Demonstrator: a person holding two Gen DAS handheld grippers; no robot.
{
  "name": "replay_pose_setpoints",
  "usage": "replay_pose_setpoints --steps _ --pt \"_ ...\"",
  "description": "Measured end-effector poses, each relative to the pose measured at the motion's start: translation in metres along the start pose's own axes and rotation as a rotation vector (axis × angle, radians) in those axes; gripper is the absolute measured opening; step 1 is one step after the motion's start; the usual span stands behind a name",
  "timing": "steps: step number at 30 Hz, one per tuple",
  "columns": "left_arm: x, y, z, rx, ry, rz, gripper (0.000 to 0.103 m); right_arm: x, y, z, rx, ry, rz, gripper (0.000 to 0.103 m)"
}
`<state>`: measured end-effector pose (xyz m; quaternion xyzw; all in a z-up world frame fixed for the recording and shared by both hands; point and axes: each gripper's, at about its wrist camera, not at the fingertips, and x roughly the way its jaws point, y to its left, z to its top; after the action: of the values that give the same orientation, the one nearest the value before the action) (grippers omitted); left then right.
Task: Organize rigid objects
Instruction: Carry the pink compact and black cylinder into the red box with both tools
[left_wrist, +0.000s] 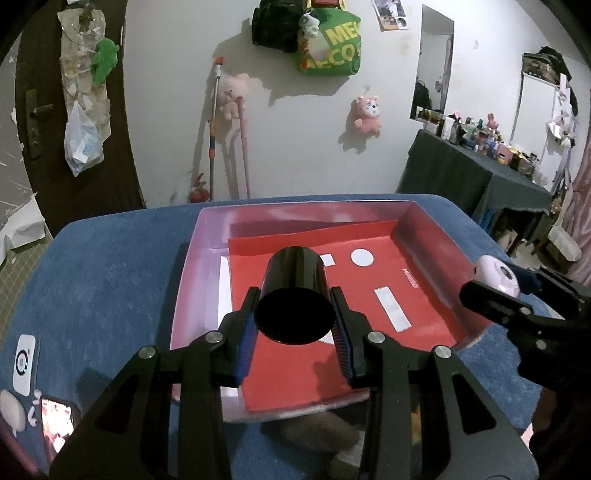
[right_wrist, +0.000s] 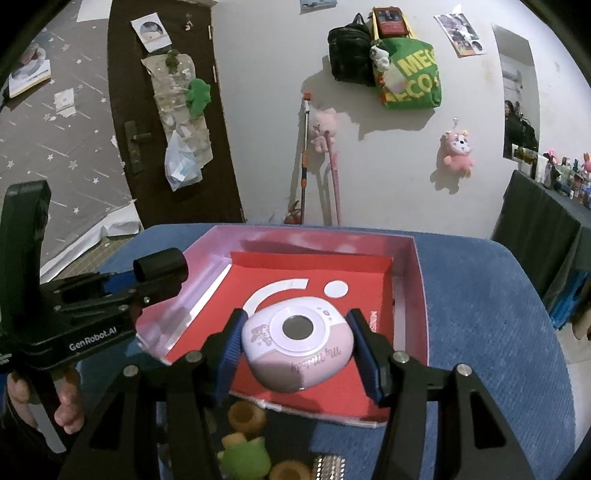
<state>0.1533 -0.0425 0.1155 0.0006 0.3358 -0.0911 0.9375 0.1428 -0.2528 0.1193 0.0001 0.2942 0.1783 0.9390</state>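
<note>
From your left wrist camera, your left gripper (left_wrist: 293, 326) is clamped on a black cylinder (left_wrist: 293, 295), its blue pads (left_wrist: 246, 341) pressing both sides, held above the red-lined tray (left_wrist: 424, 295) on the blue cloth (left_wrist: 110, 280). At 3 o'clock your right gripper (left_wrist: 517, 291) carries a pink toy camera (left_wrist: 496, 275) — just past the tray's right wall.

From your right wrist camera, the right gripper (right_wrist: 297, 349) is closed on the pink toy camera (right_wrist: 295, 347), over the tray's (right_wrist: 419, 295) near half. At 9 o'clock the left gripper (right_wrist: 155, 280) grips the black cylinder (right_wrist: 160, 264) — above the tray's left wall.
</note>
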Motion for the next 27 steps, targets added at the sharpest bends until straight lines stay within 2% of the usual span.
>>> replay_pose_setpoints --steps 14,21,27 --pt "0.06 0.01 0.017 -0.026 0.114 0.011 0.034 0.055 -0.024 0.027 0.02 0.111 -0.022 0.058" --pt "0.092 0.014 0.009 -0.036 0.203 0.025 0.034 0.084 -0.03 0.024 0.031 0.186 -0.02 0.058" --pt "0.105 0.017 0.006 -0.039 0.238 0.035 0.034 0.105 -0.03 0.017 0.031 0.251 -0.027 0.058"
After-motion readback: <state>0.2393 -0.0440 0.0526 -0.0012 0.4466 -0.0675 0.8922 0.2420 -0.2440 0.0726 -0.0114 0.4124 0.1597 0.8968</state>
